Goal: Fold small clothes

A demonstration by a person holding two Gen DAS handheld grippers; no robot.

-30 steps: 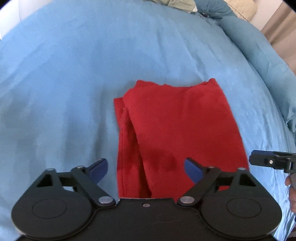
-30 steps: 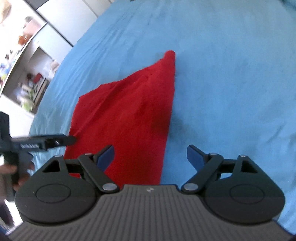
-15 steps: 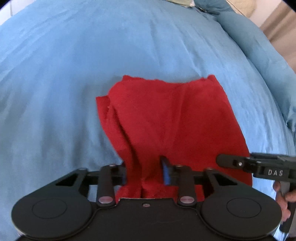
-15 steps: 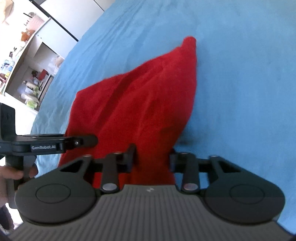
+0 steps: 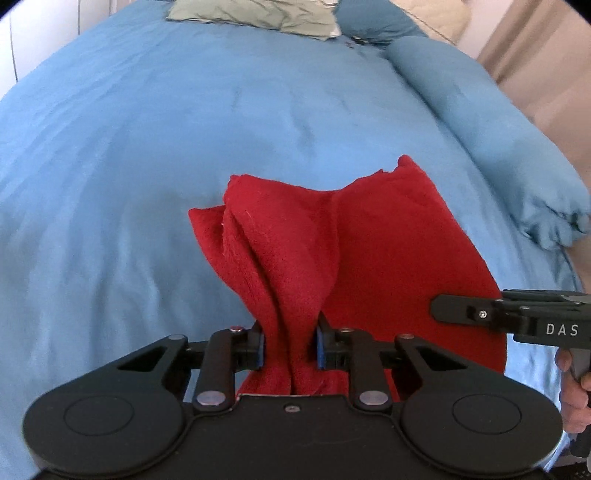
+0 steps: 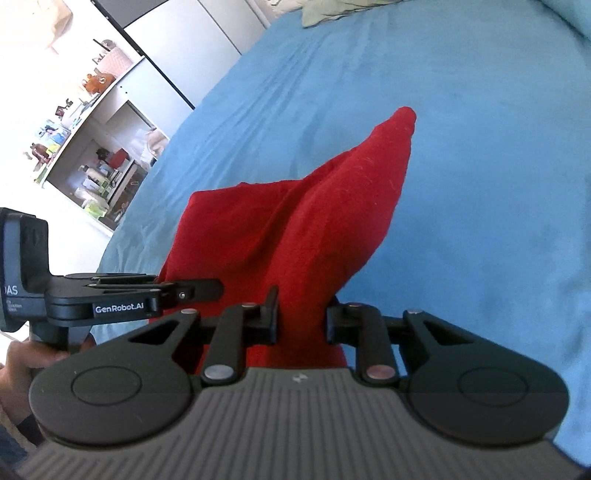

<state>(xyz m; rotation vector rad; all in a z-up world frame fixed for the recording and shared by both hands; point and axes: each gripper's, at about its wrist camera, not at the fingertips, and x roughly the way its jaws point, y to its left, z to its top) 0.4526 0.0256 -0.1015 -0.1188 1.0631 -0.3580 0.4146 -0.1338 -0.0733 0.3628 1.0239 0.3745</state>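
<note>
A small red garment [image 5: 369, 251] lies partly on the blue bed cover, its near edge lifted. My left gripper [image 5: 290, 345] is shut on the garment's near left corner, the cloth bunched between the blue pads. My right gripper [image 6: 301, 321] is shut on the near right corner of the same garment [image 6: 295, 221]. The far end of the cloth still touches the bed and rises to a point in the right wrist view. Each gripper shows at the edge of the other's view: the right one [image 5: 454, 308], the left one [image 6: 207, 286].
The blue bed cover [image 5: 147, 147] spreads all around. A grey-green pillow [image 5: 258, 14] lies at the far end and a rolled blue duvet [image 5: 480, 110] runs along the right side. Shelves with small items [image 6: 92, 147] stand beyond the bed's left side.
Both grippers went from open above the flat garment to shut on its near corners. They have since lifted the near edge, so the cloth now hangs bunched and tented.
</note>
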